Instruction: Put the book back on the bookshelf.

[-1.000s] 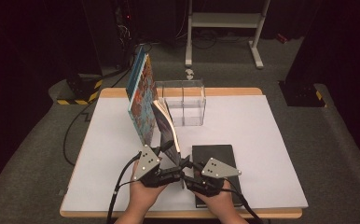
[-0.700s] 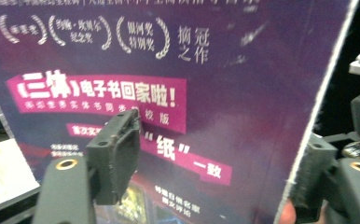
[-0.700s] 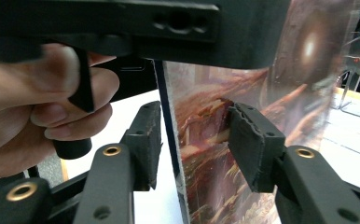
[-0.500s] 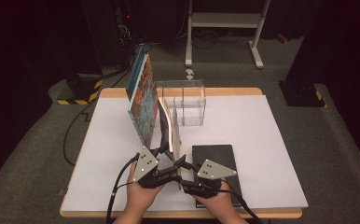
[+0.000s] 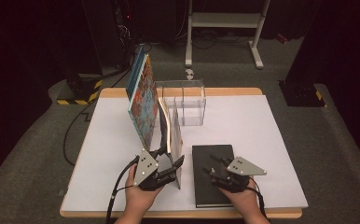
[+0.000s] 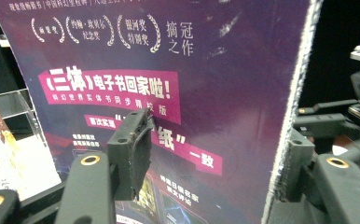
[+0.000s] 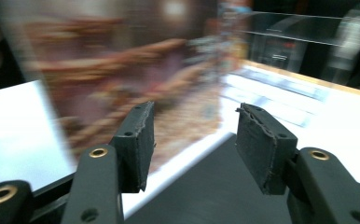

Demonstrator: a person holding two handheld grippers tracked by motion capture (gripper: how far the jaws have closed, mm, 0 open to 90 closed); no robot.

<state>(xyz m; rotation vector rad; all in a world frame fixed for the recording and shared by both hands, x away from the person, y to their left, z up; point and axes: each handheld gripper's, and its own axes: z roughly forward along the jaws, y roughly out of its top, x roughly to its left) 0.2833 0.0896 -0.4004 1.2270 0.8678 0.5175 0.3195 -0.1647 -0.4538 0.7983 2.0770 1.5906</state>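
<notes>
The left claw [image 5: 174, 164] sat at the near edge of the white table [image 5: 271, 140], and its two black jaws were pressed on the near end of a purple book [image 6: 169, 107] that stood upright. One pad lay flat on the cover with the Chinese words and the other pad hugged the rough page edge; these jaws had just been closing on the book. To the right of that claw, the right claw [image 5: 211, 169] hung over a flat black book [image 5: 213, 179] lying on the table. Its jaws stood apart with nothing between them, and they had just been opening. Just behind the left claw, a bright book with a picture cover [image 5: 143, 100] leaned to the left, close beside the held book. Farther back stood a clear plastic box [image 5: 187, 102] with thin walls inside it. The held book was tall and thin, and only its near end was pinched, so it could tip over or slide out if the claw let go a little. It might then bump the leaning picture book and knock it down too.
</notes>
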